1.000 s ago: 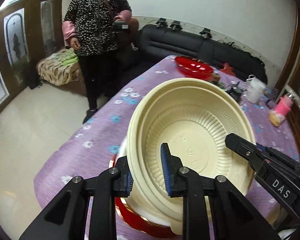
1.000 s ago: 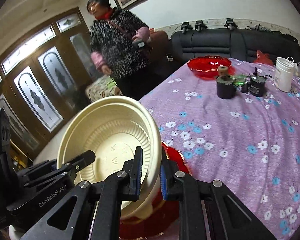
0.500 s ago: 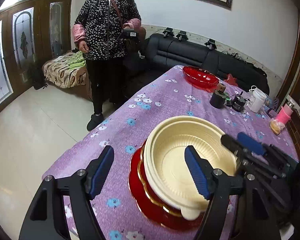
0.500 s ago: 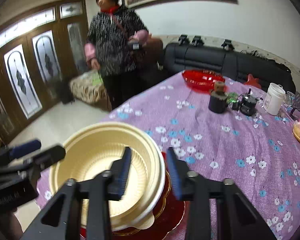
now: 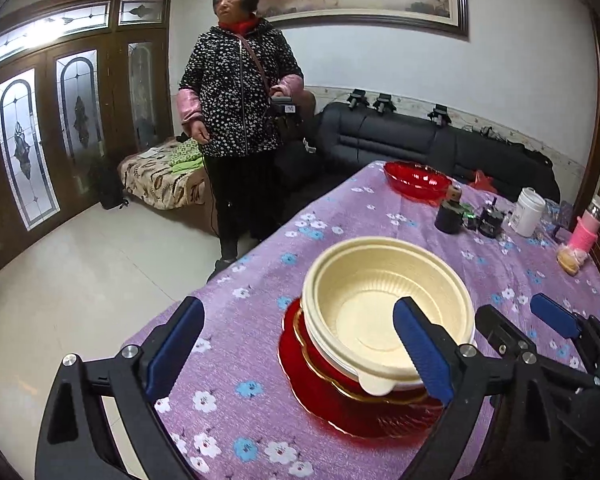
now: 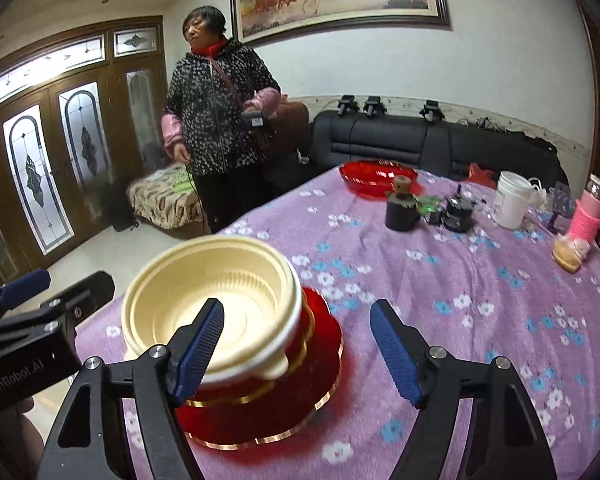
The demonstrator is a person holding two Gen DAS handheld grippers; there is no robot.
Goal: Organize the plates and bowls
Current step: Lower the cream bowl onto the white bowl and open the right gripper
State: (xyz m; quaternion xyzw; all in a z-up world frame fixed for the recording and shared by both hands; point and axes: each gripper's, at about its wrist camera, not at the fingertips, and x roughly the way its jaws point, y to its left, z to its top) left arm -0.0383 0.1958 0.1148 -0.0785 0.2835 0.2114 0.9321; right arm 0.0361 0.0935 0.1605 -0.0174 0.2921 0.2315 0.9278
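The cream bowl (image 5: 384, 316) sat on the red plates (image 5: 340, 396). Both the left hand-held gripper (image 5: 300, 356) and the right hand-held gripper (image 6: 300, 352) were opening, pinching nothing.

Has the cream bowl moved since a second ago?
Yes. The cream bowl was tilted up, pinched by both grippers; now it sits level, nested on the red plates on the purple tablecloth, both hand-held grippers opening clear of it.

Cream bowl (image 5: 384, 316) stacked on red plates (image 5: 340, 400) — fingers (image 5: 422, 354) opening.
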